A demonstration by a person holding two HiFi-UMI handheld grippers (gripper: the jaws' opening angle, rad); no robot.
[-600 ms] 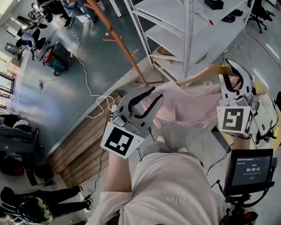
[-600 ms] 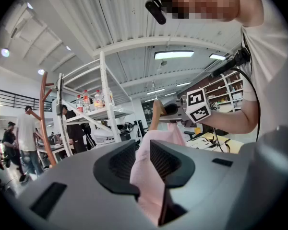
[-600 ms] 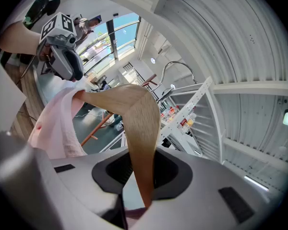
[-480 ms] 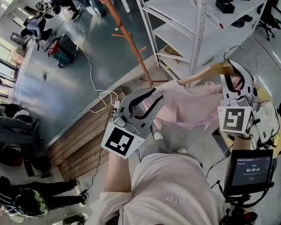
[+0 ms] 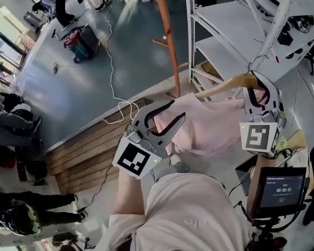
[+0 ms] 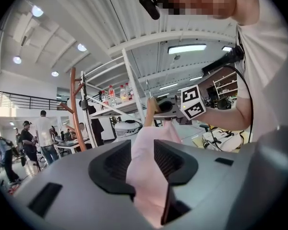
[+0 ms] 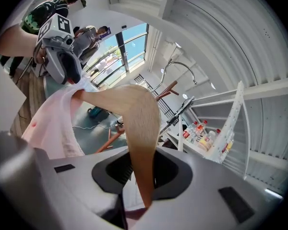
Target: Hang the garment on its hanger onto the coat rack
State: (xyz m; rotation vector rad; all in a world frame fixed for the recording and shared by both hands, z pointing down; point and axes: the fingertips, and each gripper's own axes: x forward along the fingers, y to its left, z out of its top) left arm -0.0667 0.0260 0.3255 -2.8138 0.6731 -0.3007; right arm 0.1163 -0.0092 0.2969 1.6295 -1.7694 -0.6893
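Observation:
A pale pink garment (image 5: pixel 209 124) hangs on a wooden hanger (image 5: pixel 225 83) with a metal hook (image 5: pixel 256 61). My left gripper (image 5: pixel 177 109) is shut on a fold of the pink fabric (image 6: pixel 149 176) at the garment's left side. My right gripper (image 5: pixel 260 90) is shut on the hanger's wooden arm (image 7: pixel 141 123), which runs straight between its jaws. The orange-brown coat rack (image 5: pixel 166 30) stands ahead on the grey floor, apart from the hanger. It also shows as a pole with pegs (image 6: pixel 75 109) in the left gripper view.
A white metal shelf unit (image 5: pixel 225 41) stands right of the rack. Wooden planks (image 5: pixel 89 150) lie on the floor at left, crossed by a white cable (image 5: pixel 112 72). A small screen (image 5: pixel 282 184) sits at lower right. People stand in the far left background.
The coat rack and shelf have shifted rightward and appear nearer in the head view. Both grippers keep their grips, and the garment sits closer in between them.

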